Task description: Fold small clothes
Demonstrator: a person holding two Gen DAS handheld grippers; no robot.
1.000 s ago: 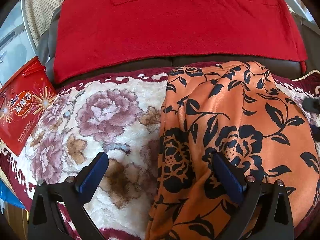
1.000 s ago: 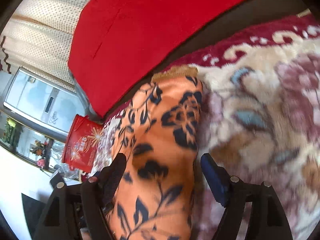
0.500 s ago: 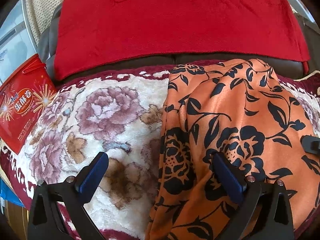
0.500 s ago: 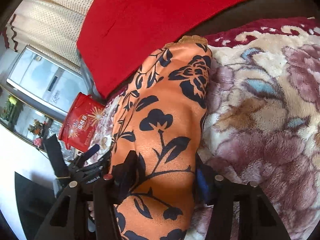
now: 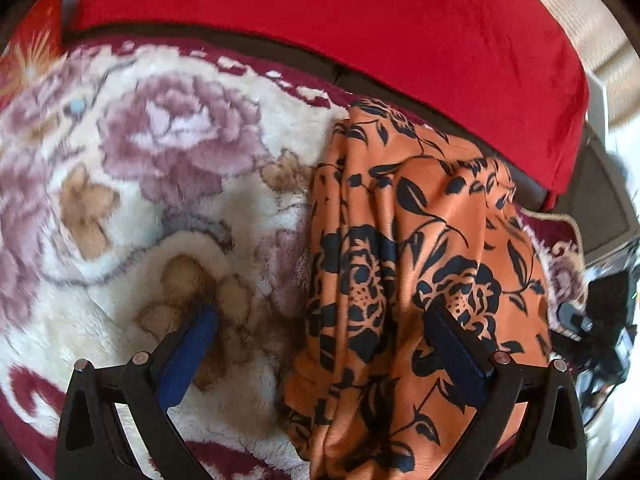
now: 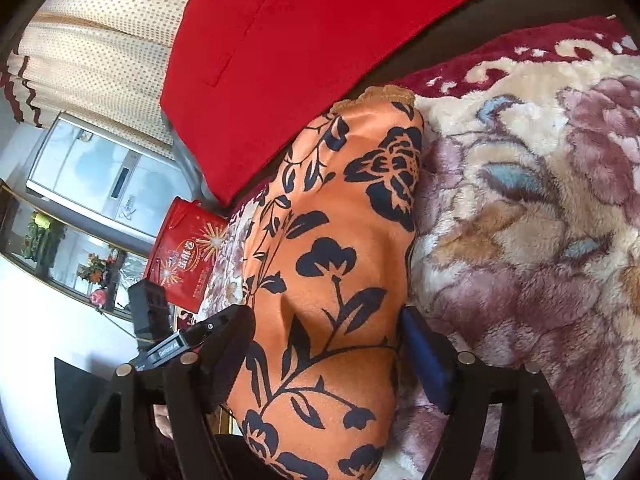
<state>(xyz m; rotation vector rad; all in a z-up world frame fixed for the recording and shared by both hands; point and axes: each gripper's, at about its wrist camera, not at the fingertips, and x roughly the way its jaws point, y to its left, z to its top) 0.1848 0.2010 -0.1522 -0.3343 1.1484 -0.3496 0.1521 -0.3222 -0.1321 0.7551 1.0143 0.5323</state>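
Note:
An orange garment with a black flower print (image 5: 420, 264) lies folded in a long strip on a plush floral blanket (image 5: 168, 184). My left gripper (image 5: 320, 344) is open, its jaws wide apart over the strip's left edge, one pad on the blanket, one on the cloth. In the right wrist view the same garment (image 6: 332, 264) runs away from me. My right gripper (image 6: 324, 344) is open, its jaws standing on either side of the strip's near end. The other gripper's body (image 6: 152, 320) shows at the left.
A red throw (image 5: 360, 32) covers the dark sofa back behind the blanket. A red printed box (image 6: 186, 256) stands at the sofa's left end, beside a glass cabinet (image 6: 80, 216). A dotted curtain (image 6: 108, 40) hangs behind.
My right gripper, nearly closed around the strip half a second ago, has spread its jaws wide. My left gripper has swung left and tilted. The garment looks narrower and more bunched.

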